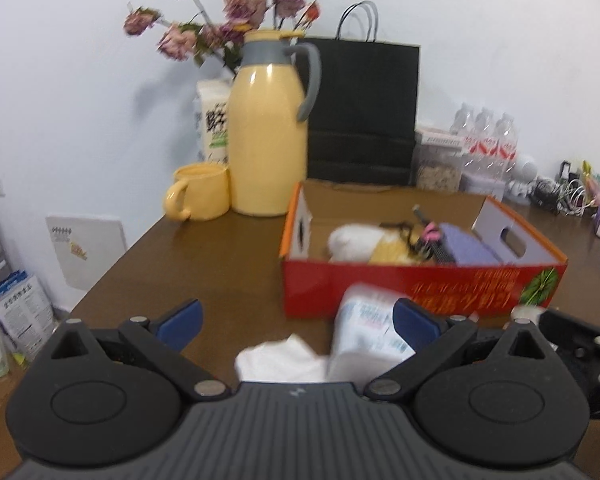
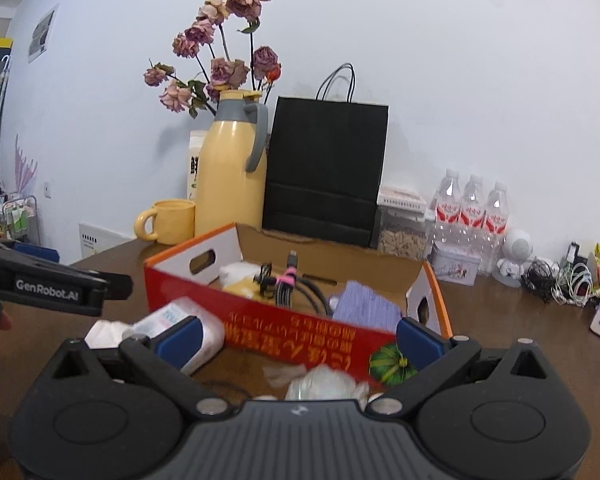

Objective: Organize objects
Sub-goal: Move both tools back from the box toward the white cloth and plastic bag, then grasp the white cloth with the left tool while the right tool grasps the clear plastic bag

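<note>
A red cardboard box sits on the brown table and holds a white bundle, a bundled black cable and a purple cloth. A white tissue pack lies in front of the box, with a white crumpled tissue beside it. My left gripper is open, with the pack by its right finger. My right gripper is open above a clear plastic wrapper by the box front.
A yellow thermos jug, yellow mug, black paper bag and dried flowers stand behind the box. Water bottles, a snack jar and tangled cables line the back right.
</note>
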`<state>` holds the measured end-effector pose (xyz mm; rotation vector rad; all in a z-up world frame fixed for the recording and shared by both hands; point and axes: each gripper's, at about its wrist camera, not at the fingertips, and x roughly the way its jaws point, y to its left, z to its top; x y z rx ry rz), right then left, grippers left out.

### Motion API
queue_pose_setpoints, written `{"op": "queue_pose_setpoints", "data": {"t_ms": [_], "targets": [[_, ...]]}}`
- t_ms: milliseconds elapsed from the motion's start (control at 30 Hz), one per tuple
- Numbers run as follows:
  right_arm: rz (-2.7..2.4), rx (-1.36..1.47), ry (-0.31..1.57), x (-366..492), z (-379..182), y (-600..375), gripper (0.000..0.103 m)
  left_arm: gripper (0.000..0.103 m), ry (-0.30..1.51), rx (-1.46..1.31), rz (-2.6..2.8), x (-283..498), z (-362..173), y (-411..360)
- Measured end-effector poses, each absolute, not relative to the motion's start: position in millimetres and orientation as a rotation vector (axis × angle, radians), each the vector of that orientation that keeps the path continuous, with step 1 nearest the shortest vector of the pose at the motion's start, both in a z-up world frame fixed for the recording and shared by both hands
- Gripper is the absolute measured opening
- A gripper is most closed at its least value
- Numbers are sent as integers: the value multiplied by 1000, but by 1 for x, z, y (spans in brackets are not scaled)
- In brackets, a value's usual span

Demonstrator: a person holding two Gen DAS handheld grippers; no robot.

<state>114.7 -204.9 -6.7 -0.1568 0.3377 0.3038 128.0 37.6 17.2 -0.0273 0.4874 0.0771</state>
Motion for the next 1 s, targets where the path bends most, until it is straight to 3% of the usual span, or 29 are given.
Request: {"op": "queue_pose_setpoints", "data": {"t_ms": [633, 900, 967, 1000], "targets": [[273, -144, 412, 90, -38, -219, 103, 103, 698, 10, 86, 151, -48, 38], [266, -132, 435, 94, -46, -223, 103, 103, 694, -21, 92, 158, -50, 39], [268, -131, 439, 94, -47, -222, 103, 99, 689, -24, 86, 157, -50, 39], [268, -131, 440, 94, -48, -222, 103, 88, 679, -20, 78, 154, -49, 39]]}}
